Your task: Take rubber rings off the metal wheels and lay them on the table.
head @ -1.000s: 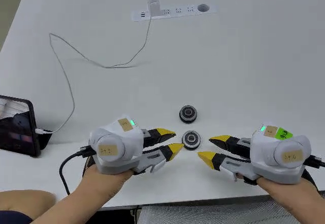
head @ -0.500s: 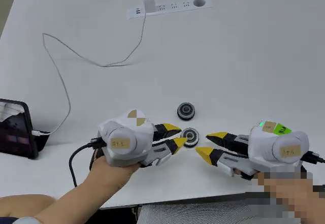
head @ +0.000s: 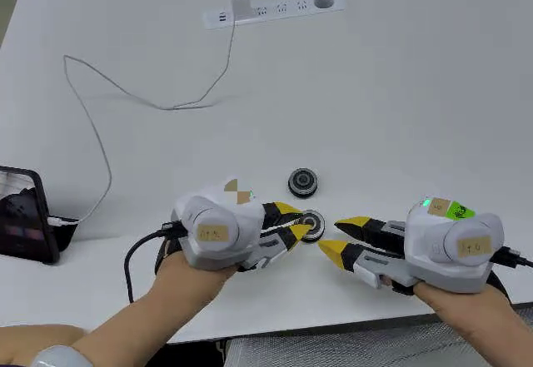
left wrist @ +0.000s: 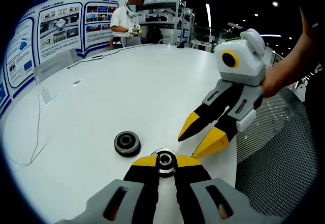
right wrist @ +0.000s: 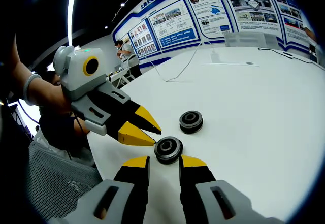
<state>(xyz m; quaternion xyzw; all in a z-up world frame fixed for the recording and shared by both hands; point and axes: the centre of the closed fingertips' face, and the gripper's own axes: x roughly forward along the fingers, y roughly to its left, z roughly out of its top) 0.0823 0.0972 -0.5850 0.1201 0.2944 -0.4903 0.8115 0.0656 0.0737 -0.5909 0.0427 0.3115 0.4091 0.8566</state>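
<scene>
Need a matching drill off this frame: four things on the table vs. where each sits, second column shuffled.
Things
1. nearer small round metal wheel with black ring
2. farther small round metal wheel with black ring
3. long white power strip
4. black rectangular screen device

Places
A. left edge of the white table
B. far end of the table
C. between the fingers of the left gripper
D. lying free, nothing touching it

Pairs: 1-C, 2-D, 3-B, 4-A

Head view looked down on table from near edge. Gripper views sat low, close, facing each other; both held near wheel at 6 o'clock.
</scene>
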